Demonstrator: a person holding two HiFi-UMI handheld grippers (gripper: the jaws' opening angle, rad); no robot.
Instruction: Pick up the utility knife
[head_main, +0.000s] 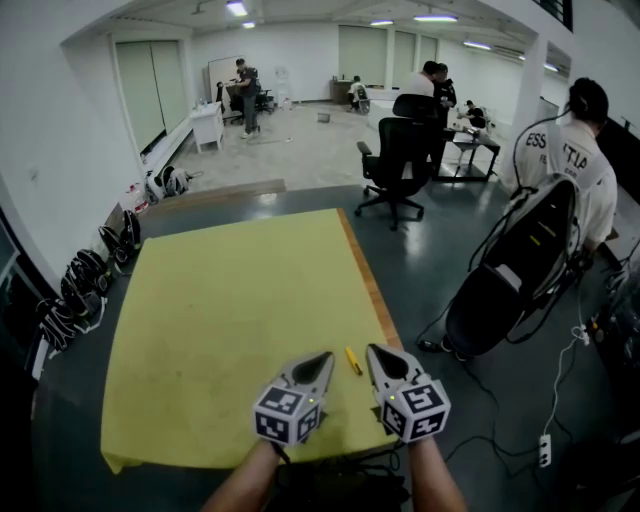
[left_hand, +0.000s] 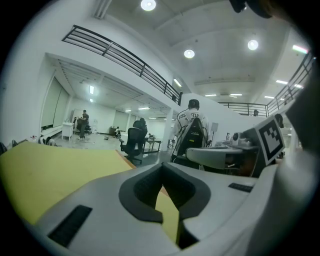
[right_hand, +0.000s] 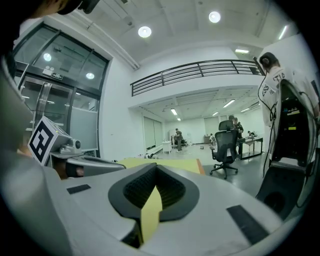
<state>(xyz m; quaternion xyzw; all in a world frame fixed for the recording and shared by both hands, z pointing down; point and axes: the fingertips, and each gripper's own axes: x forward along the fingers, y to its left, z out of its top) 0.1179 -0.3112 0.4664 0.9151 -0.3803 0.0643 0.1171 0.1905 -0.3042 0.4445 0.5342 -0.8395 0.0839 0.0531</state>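
Note:
The utility knife (head_main: 353, 361) is a small yellow tool lying on the yellow table (head_main: 230, 310), close to its right edge and near the front. My left gripper (head_main: 325, 356) hovers just left of the knife, jaws together and nothing between them. My right gripper (head_main: 375, 350) hovers just right of it, also shut and empty. The knife lies in the gap between the two tips, touched by neither. In the left gripper view the jaws (left_hand: 162, 167) meet at the tip, with the right gripper (left_hand: 225, 157) alongside. The right gripper view shows its jaws (right_hand: 156, 167) shut over the table.
A black office chair (head_main: 400, 160) stands beyond the table's far right corner. A person in a white shirt (head_main: 585, 160) and a black bag on a frame (head_main: 520, 270) stand to the right. Cables and a power strip (head_main: 545, 450) lie on the floor. Dark gear (head_main: 80, 280) lines the left side.

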